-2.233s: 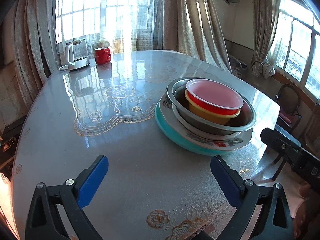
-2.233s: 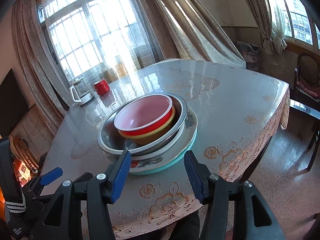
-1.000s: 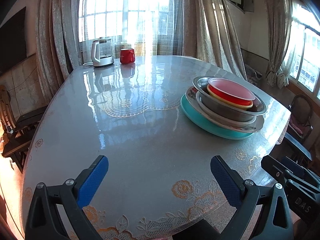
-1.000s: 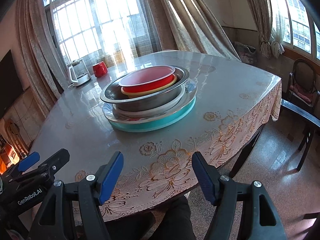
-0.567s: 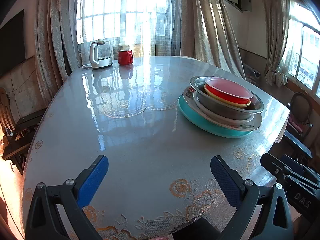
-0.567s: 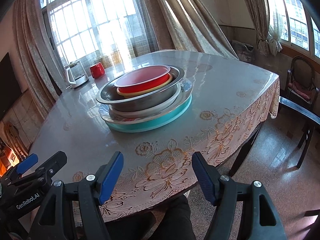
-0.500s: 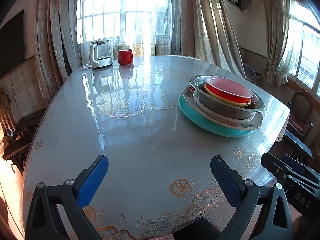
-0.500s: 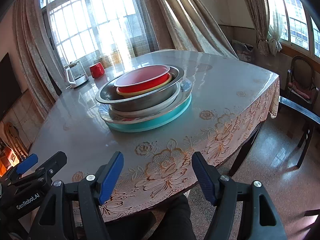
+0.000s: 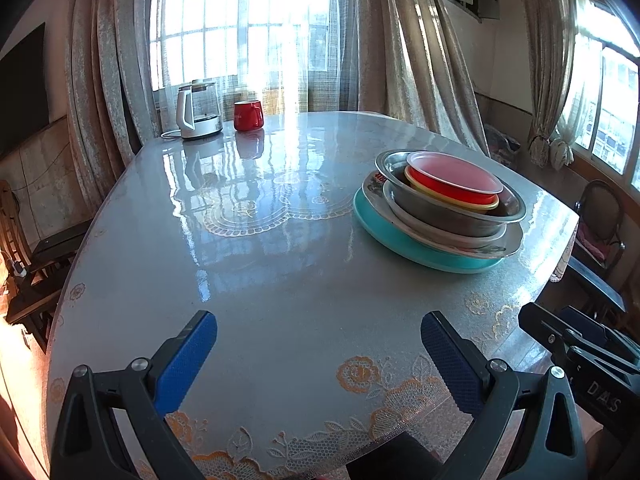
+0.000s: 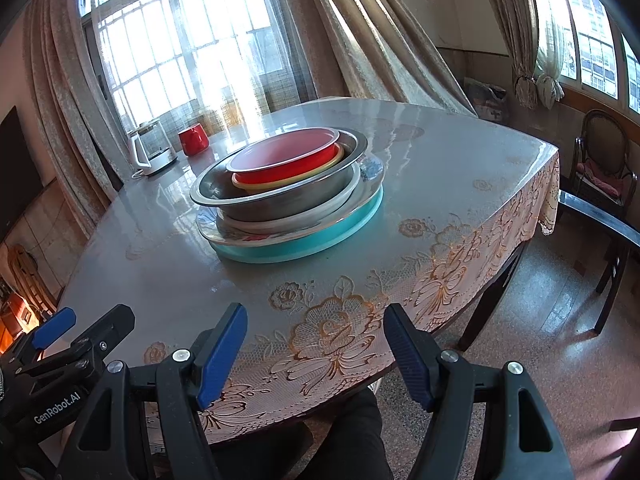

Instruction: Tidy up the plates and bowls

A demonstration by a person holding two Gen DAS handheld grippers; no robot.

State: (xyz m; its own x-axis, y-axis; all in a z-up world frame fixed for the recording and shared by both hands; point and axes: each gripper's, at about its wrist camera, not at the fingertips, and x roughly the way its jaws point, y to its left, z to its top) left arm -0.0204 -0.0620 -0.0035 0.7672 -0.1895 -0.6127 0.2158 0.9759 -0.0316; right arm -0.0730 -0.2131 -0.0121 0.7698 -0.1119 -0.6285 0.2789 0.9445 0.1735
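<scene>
One stack of dishes stands on the table: a red bowl in a yellow bowl, inside a steel bowl, on a white plate, a patterned plate and a teal plate. The stack also shows in the right wrist view, red bowl on top, teal plate at the bottom. My left gripper is open and empty over the table's near edge, well short of the stack. My right gripper is open and empty at the table's near edge, with the stack ahead of it.
A glass kettle and a red mug stand at the table's far side by the curtained window. A lace-patterned cloth covers the table. Dark chairs stand on the right. The left gripper shows at the lower left of the right wrist view.
Both grippers have pulled back from the stack to the table's near edge over the last two seconds. In the last half second almost nothing moved. Both stayed open.
</scene>
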